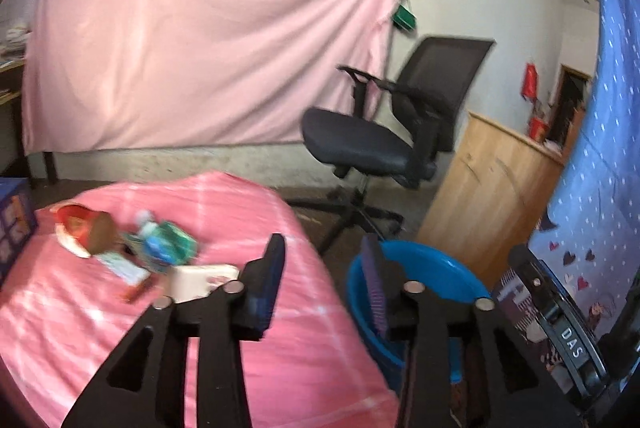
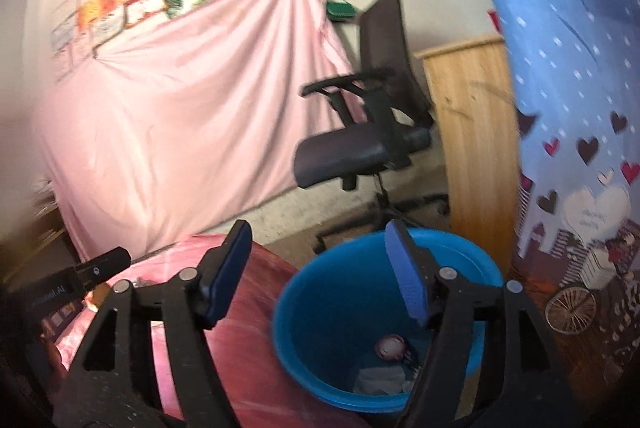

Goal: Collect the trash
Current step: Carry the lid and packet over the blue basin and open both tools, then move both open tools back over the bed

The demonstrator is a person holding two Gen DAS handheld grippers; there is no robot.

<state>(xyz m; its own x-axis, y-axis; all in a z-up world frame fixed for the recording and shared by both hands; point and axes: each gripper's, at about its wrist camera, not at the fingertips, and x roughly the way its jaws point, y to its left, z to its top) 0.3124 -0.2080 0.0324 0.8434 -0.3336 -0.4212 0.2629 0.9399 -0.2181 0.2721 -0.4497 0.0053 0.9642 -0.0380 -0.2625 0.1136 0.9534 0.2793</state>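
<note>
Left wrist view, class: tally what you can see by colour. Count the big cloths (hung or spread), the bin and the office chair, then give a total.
Pink cloths: 2, the wall sheet and the table cover
Blue cloths: 1, the heart-print curtain
Blue bins: 1, the bin
Black chairs: 1, the office chair
Total: 5

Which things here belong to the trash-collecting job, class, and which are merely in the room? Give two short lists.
Belongs to the job:
- blue bin, some trash already inside
- litter pile on the pink table
- left hand-held gripper, open and empty
- right hand-held gripper, open and empty

Just there:
- office chair
- pink sheet
- wooden cabinet
- blue curtain
</note>
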